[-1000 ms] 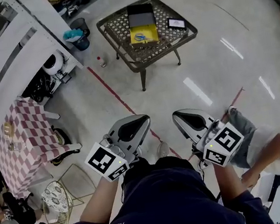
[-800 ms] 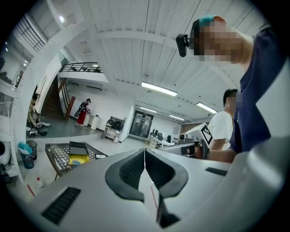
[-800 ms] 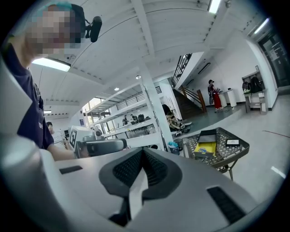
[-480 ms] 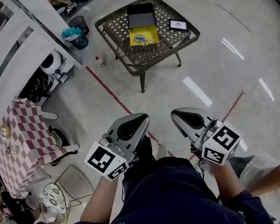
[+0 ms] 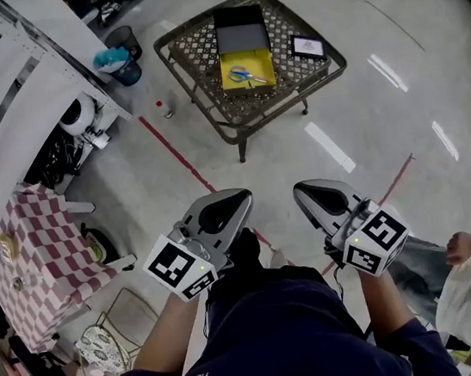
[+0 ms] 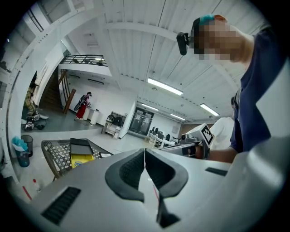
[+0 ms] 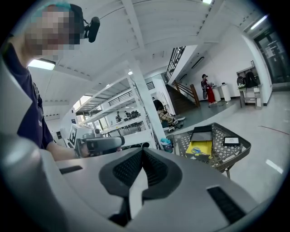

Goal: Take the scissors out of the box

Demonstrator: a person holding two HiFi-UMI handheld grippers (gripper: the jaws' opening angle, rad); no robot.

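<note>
Yellow lining marks the open box (image 5: 256, 56), which sits on the woven-metal worktop (image 5: 192, 67) at the top of the head view, with its dark lid (image 5: 239, 26) laid back on the far side. The scissors (image 5: 246, 74), blue-handled, lie flat on the yellow base inside the box. A small dark card (image 5: 309, 46) rests on the worktop just beside the box.

The left claw (image 5: 241, 197) and the right claw (image 5: 301, 191) are held side by side in front of the person, well apart from the worktop, with bare floor between. In each gripper view the ribbed pads meet along a single seam, so both claws are closed with nothing between them. The task appears to be at the approach stage, and no grasp has yet been attempted.

Likely faults from here:
- A claw that arrives closed would strike the scissors or the box wall rather than straddle a handle.
- The scissors lie flat against the base, so pads entering too shallowly may slide over them.
- The box looks light, so a sideways push could shift it across the lattice.
- The scissors could drag the box up if it is not steadied.
</note>
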